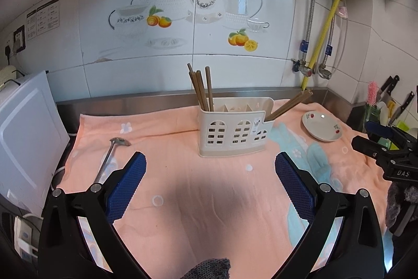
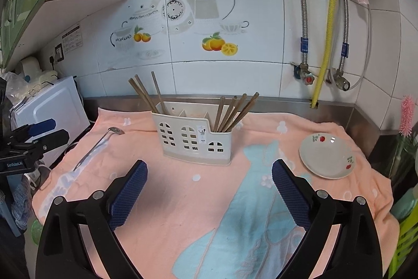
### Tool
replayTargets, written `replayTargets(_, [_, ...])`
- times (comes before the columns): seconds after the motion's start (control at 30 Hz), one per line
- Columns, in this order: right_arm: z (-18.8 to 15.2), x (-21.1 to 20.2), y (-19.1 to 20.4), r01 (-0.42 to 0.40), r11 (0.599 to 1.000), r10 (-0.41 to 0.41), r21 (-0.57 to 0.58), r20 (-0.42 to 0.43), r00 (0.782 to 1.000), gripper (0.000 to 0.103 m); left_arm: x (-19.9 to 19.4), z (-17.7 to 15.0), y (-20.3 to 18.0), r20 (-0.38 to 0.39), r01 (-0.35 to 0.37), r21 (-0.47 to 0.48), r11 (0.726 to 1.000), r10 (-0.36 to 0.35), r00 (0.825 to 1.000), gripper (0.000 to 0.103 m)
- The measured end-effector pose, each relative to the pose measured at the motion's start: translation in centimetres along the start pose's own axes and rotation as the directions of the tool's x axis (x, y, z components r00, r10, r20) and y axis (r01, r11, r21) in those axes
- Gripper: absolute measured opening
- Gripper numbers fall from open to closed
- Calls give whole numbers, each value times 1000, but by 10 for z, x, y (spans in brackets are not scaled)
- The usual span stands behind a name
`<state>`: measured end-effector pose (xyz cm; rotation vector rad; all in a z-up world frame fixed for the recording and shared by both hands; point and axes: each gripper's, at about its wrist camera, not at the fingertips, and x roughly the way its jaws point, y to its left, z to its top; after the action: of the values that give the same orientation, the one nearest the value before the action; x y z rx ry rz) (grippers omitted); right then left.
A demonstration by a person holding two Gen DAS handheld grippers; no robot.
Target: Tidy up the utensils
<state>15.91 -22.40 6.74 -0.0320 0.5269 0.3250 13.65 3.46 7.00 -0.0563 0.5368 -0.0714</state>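
Note:
A white plastic utensil holder (image 1: 235,131) (image 2: 194,137) stands on the pink towel (image 1: 198,200) (image 2: 188,200), with wooden chopsticks (image 1: 202,89) (image 2: 146,96) in its left compartment and more chopsticks (image 1: 290,105) (image 2: 233,111) in its right one. A metal spoon (image 1: 111,154) (image 2: 98,144) lies on the towel to the left. My left gripper (image 1: 210,161) is open and empty, in front of the holder. My right gripper (image 2: 209,169) is open and empty, also in front of the holder; it shows at the right edge of the left wrist view (image 1: 365,137).
A white plate (image 1: 322,127) (image 2: 327,156) with a red flower pattern sits at the towel's right. A white appliance (image 1: 23,137) (image 2: 52,109) stands at the left. Knives (image 1: 392,90) and a pink brush (image 2: 407,115) are at the far right. Pipes and valves (image 2: 308,77) run down the tiled wall.

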Motion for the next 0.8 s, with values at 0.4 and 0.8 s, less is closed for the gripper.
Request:
replayTargets(0.4, [-23,-14,20,63,995,-60,-72,39,997,95,-11,-24,0,8,-9,-38,999,10,1000,98])
replayTargets(0.8, [-47,-21,26,77,996,-74,-53,44,996,95,-21,-47,-4,18,-12,-33,999,13,1000,98])
